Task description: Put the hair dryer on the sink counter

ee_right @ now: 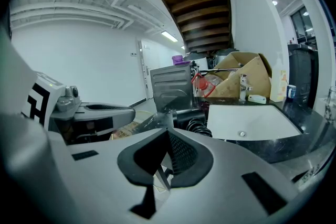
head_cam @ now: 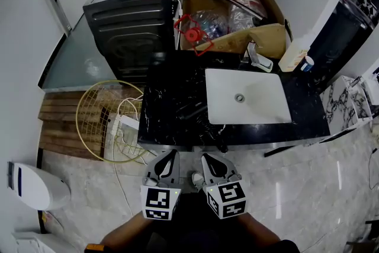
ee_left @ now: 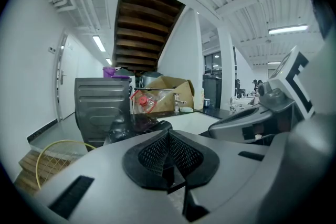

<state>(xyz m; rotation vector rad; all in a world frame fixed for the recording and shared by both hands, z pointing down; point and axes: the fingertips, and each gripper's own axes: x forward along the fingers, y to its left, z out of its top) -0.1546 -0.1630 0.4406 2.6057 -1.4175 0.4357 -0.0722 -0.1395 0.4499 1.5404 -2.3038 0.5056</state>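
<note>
Here the left gripper [head_cam: 169, 155] and right gripper [head_cam: 209, 159] hover side by side before the counter [head_cam: 308, 117], jaws together, empty. The black hair dryer [ee_right: 189, 114] lies on the counter beside the sink [head_cam: 263, 102].

Left gripper [ee_left: 168, 157] seen along its own two jaws, which are pressed together with nothing between them; the right gripper [ee_left: 226, 124] lies alongside at the right. Beyond the jaw tips, a black hair dryer [ee_left: 122, 124] rests on the dark counter [ee_left: 149, 119] beside a white sink [ee_left: 191, 120], with a cardboard box [ee_left: 170, 89] and a red-capped bottle [ee_left: 140, 101] behind. At left stand a dark ribbed cabinet [ee_left: 102, 105] topped by a purple tub [ee_left: 109, 71] and, lower, a yellow wire basket [ee_left: 47, 152].
</note>
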